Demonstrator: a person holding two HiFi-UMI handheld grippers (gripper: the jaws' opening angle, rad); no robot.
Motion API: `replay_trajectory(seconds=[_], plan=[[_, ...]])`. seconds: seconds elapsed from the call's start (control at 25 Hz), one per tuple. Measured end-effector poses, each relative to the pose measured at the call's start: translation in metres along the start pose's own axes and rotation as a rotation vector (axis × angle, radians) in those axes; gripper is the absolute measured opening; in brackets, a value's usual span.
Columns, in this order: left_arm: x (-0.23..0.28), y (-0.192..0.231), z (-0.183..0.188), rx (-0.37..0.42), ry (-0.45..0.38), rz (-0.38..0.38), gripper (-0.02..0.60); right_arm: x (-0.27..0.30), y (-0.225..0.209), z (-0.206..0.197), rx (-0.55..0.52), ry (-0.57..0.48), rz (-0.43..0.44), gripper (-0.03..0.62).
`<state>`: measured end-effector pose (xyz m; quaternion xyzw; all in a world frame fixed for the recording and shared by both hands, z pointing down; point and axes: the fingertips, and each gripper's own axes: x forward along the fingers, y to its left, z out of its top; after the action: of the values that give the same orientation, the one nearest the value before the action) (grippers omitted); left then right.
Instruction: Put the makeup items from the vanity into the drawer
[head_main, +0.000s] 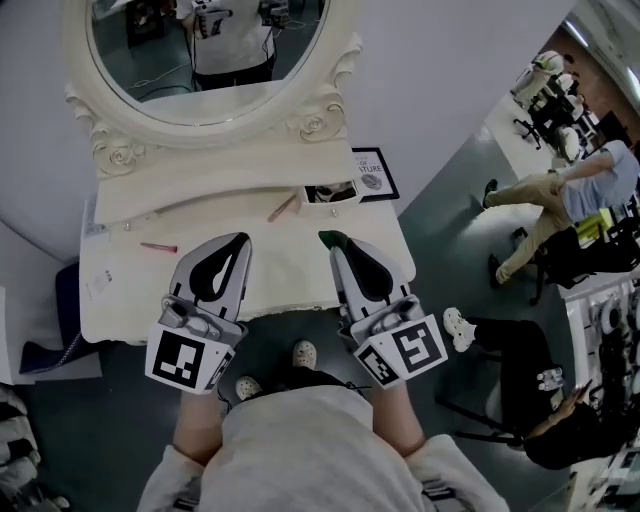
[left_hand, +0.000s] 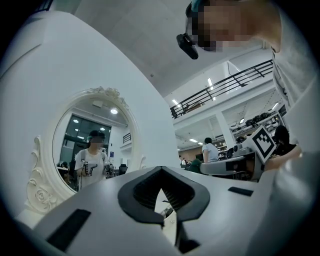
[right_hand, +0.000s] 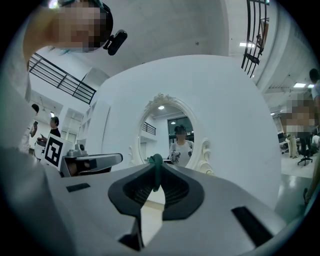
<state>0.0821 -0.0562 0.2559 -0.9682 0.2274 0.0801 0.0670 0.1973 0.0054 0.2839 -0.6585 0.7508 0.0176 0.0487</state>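
The right hand-held gripper (head_main: 338, 245) is closed on a small green item (right_hand: 156, 161), held above the table (head_main: 290, 265) presumably for stowing away, while the left hand-held gripper (head_main: 243, 240) is shut, empty.

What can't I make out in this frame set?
1. Green item: right gripper view; the right gripper fingers cover all but its tip; kind unclear.
2. Drawer contents: head view; too small and dark.
3. Pink item, thin stick: head view; too small to identify.
4. Mirror top: head view; cut off by the upper edge.
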Motion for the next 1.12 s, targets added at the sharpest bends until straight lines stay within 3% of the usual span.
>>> replay_trajectory(seconds=[0.56,1.12], plan=[[0.044,-0.033,-0.009,-0.013,0.0,-0.047,0.011,-0.021,-0.05,-0.002,0.015,0.004,-0.046,0.043],[0.068,-0.037,-0.029,-0.014,0.036,0.003,0.011,-0.01,-0.09,-0.031,0.058,0.066,-0.016,0.043]])
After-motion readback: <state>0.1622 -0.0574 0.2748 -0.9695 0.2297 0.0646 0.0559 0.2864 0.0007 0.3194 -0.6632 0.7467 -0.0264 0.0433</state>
